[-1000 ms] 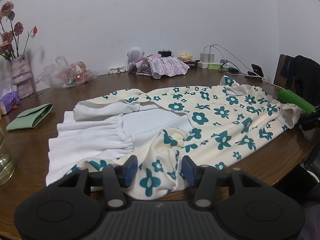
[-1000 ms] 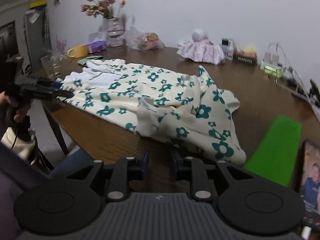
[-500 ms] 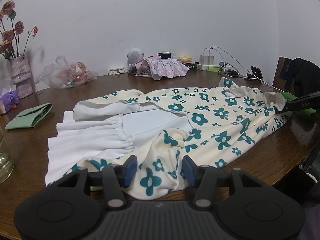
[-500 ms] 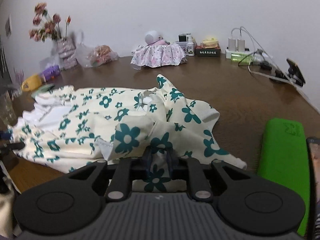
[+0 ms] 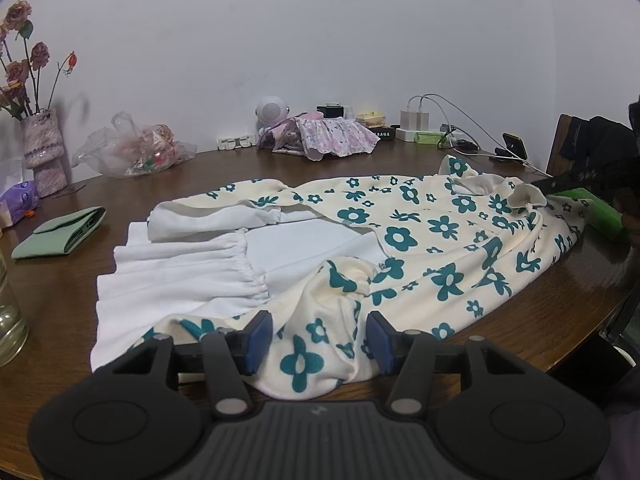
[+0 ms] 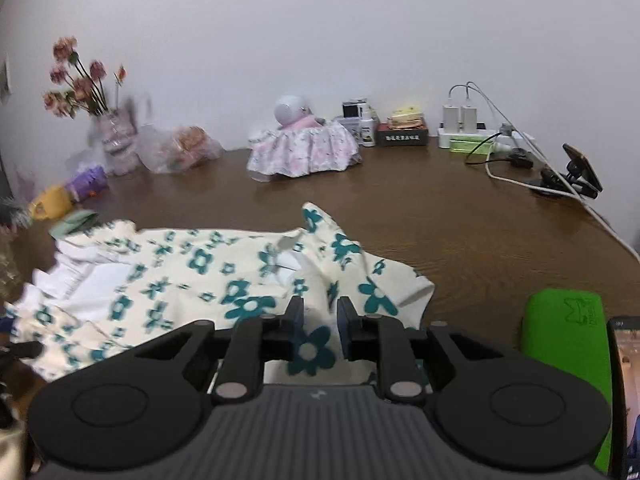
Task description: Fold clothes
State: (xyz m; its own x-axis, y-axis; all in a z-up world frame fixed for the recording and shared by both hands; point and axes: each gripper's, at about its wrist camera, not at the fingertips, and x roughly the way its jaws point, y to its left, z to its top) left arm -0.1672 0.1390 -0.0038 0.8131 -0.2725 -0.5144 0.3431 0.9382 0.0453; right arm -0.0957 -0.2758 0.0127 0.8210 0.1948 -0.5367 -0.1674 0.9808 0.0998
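A cream dress with teal flowers (image 5: 440, 236) lies spread on the brown round table (image 5: 520, 320), its white lining (image 5: 192, 272) showing at the left. My left gripper (image 5: 318, 342) is open, its blue pads either side of the hem at the near edge. My right gripper (image 6: 320, 320) has its fingers partly closed around a raised fold of the same dress (image 6: 224, 276); it also shows at the far right of the left wrist view (image 5: 560, 182), at the dress's ruffled shoulder.
A green pouch (image 5: 60, 232), a glass jar (image 5: 8, 320) and a vase of flowers (image 5: 44, 148) stand left. A plastic bag (image 5: 136, 152), pink cloth (image 5: 328, 140), chargers and cables (image 5: 424, 124) line the back. A green case (image 6: 564, 336) and a phone (image 6: 628, 392) lie right.
My right gripper swung in over the dress's shoulder end, and the fabric there has lifted and bunched between its fingers. My left gripper has stayed put at the hem.
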